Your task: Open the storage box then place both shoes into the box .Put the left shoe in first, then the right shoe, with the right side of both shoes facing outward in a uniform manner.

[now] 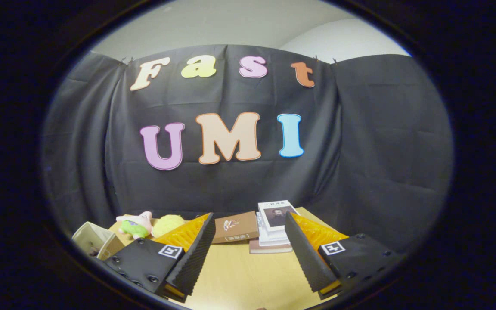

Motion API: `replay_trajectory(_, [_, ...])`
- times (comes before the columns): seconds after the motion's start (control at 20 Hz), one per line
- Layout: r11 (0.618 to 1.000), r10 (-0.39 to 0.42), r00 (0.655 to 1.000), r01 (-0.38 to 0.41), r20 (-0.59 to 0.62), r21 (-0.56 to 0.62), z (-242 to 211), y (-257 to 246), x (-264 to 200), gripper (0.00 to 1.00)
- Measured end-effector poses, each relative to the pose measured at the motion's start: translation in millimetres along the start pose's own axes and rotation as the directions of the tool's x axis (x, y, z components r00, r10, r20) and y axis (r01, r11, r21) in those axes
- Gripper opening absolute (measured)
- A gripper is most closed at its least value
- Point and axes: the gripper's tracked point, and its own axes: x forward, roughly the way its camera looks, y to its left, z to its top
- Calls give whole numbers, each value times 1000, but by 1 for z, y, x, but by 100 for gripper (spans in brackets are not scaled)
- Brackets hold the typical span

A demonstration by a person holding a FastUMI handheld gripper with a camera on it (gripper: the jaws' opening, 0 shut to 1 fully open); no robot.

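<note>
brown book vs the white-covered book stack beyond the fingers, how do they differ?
The brown book is a single dark volume; the white-covered book stack is several books piled higher. The brown book lies behind the left finger, the stack behind the right. Both rest on the wooden table, beyond the open gripper.

Claw-mounted view, low over the table (239,275), facing booth wall.

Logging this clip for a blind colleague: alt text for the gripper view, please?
The gripper hangs open, fingers spread over a bare wooden table, holding nothing. Beyond them lie a brown book and a stack of books; left sit plush toys and a beige box.
</note>
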Motion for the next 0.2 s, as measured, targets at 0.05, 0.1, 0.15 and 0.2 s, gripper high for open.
replay_trajectory(0.05, [1000,1,1000,-1,-2,1,-1,-6,1,100])
replay_trajectory(0.1, [1000,7,1000,-6,-5,6,-2,-11,2,100])
replay_trajectory(0.15, [1000,14,1000,-14,-7,14,-2,-14,3,100])
replay_trajectory(0.2, [1000,19,1000,-19,-9,21,-2,-17,4,100])
